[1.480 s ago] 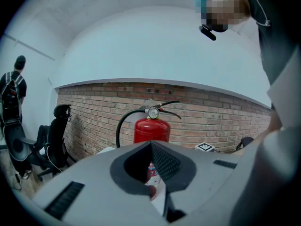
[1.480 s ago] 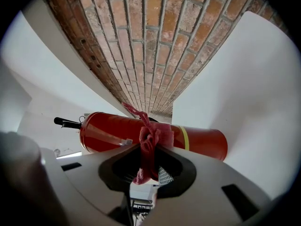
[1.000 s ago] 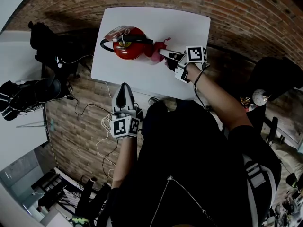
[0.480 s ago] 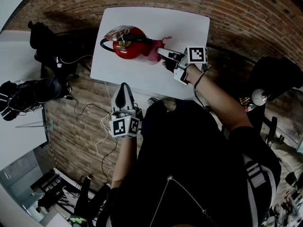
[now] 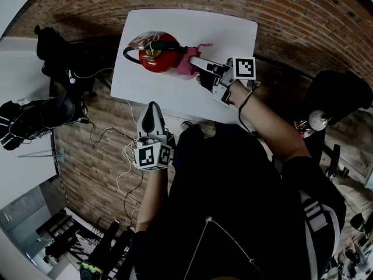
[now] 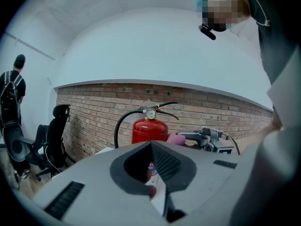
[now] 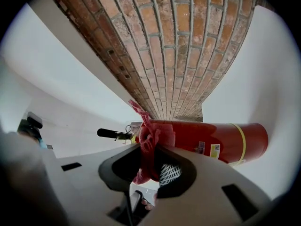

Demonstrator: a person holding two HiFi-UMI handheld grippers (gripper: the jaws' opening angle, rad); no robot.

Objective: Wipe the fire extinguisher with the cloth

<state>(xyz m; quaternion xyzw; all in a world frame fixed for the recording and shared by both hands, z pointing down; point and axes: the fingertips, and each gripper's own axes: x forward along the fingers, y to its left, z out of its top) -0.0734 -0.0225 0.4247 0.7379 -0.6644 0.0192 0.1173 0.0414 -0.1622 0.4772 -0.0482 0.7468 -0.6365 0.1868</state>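
As the right claw (image 5: 193,60) grips the half-hidden cloth (image 5: 186,69) against the extinguisher (image 5: 160,60), the left claw (image 5: 153,108) is clenched.

— What do the tools look like?
— The left gripper (image 5: 152,108) and right gripper (image 5: 196,62) are pale grey with dark ribbed jaw linings. Each carries a cube of black-and-white square markers.
— And the clothes?
— A black top (image 5: 233,185) with a front zip, and white stripes on the right sleeve (image 5: 312,212).
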